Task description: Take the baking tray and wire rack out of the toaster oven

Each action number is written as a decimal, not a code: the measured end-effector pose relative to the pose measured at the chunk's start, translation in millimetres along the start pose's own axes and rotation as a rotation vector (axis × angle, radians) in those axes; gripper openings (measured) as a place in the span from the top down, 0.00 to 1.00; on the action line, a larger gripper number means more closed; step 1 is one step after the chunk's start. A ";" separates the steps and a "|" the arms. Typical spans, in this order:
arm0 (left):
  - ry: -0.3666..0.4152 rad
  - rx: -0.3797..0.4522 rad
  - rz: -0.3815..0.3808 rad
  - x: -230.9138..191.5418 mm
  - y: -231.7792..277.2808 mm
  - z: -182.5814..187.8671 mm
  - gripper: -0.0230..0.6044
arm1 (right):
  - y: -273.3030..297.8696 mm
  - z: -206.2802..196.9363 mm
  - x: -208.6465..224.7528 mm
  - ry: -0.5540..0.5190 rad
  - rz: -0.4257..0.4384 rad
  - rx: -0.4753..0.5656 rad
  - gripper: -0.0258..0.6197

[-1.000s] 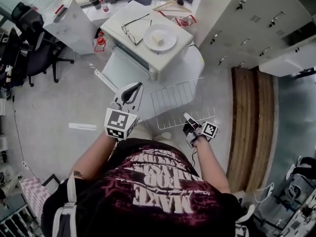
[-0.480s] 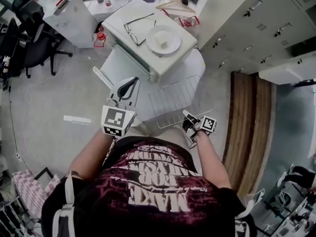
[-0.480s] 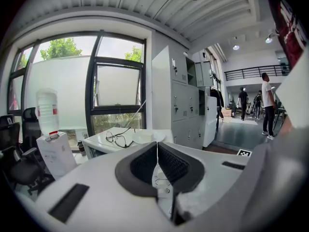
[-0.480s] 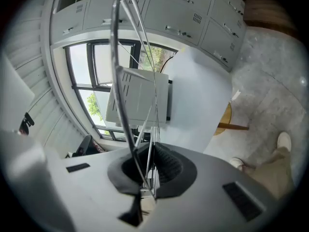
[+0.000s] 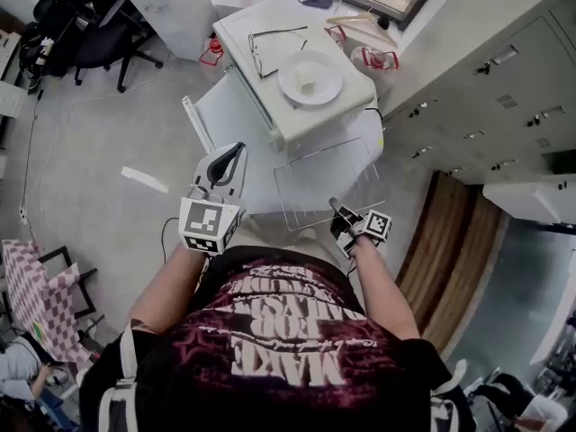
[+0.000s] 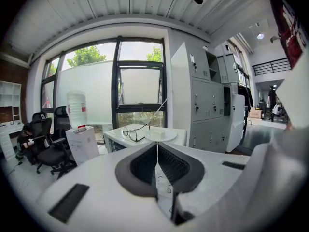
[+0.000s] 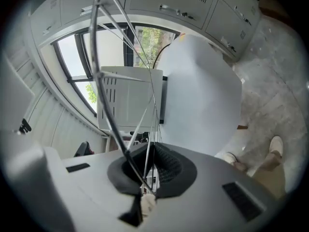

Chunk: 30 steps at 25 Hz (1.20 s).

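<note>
Head view: rack point(image 5: 326, 183) in right gripper point(image 5: 335, 208)

The wire rack point(image 5: 328, 183) pinched in the right gripper point(image 7: 150, 151) is thin bare metal rod, bright and smooth. The right gripper and the left gripper point(image 6: 157, 146) each have a smooth, matt white plastic shell and 2 black ribbed pads point(image 6: 143, 166) that look rubbery. Ahead of the left gripper's tips, the toaster oven point(image 5: 279, 16) has a matt off-white painted casing. The plate point(image 5: 310, 77) on it is glossy white. To the right gripper's right runs a band of brown wood planks point(image 5: 436, 250). The floor point(image 5: 108, 151) to the left gripper's left is smooth, speckled grey.
</note>
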<state>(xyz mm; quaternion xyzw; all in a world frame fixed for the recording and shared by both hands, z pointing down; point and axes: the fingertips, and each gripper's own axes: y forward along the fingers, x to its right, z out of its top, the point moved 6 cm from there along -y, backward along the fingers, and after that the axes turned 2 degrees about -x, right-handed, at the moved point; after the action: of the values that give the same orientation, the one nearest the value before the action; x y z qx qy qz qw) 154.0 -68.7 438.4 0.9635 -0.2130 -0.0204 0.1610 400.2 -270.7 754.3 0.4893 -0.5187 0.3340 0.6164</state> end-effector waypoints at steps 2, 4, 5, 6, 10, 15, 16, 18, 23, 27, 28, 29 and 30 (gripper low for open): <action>-0.011 -0.004 0.043 8.8 -3.6 -5.0 0.95 | -0.7 11.1 8.3 -0.004 -0.010 -0.037 0.95; -0.018 -0.013 0.071 15.4 -6.3 -10.5 0.95 | -0.2 19.5 15.4 -0.004 -0.009 -0.057 0.95; -0.021 -0.019 0.084 18.1 -7.9 -13.5 0.95 | 0.4 22.8 18.5 0.001 -0.011 -0.064 0.95; -0.023 -0.023 0.097 20.4 -9.4 -16.2 0.95 | 1.3 26.3 21.4 0.005 -0.014 -0.070 0.95; -0.029 -0.028 0.140 25.9 -13.7 -23.6 0.95 | 9.6 41.2 28.9 0.019 -0.027 -0.093 0.95; -0.043 -0.024 0.179 29.6 -19.8 -28.5 0.95 | 21.0 51.9 28.4 0.031 -0.067 -0.140 0.95; -0.046 -0.022 0.184 30.2 -21.1 -28.6 0.95 | 21.6 53.0 29.1 0.052 -0.082 -0.151 0.95; -0.050 -0.020 0.192 30.6 -24.0 -28.6 0.95 | 20.7 55.1 31.6 0.096 -0.141 -0.162 0.92; -0.061 -0.023 0.214 28.2 -32.1 -31.5 0.95 | 20.6 63.5 38.7 0.119 -0.296 -0.151 0.81; -0.077 -0.036 0.226 27.7 -38.8 -35.3 0.95 | 24.9 64.1 25.6 0.111 -0.350 -0.162 0.63; -0.083 -0.041 0.227 27.7 -40.1 -36.3 0.95 | 25.6 64.1 22.0 0.110 -0.361 -0.169 0.60; -0.089 -0.046 0.226 27.6 -41.1 -37.2 0.95 | 25.9 63.6 18.9 0.110 -0.376 -0.177 0.55; -0.095 -0.051 0.224 27.0 -41.7 -37.9 0.95 | 25.7 62.5 16.4 0.110 -0.393 -0.187 0.51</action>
<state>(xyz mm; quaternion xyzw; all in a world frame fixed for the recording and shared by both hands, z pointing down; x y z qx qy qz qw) 199.5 -32.7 461.8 0.9272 -0.3262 -0.0532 0.1764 361.0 -323.9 775.6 0.5027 -0.4077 0.1842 0.7397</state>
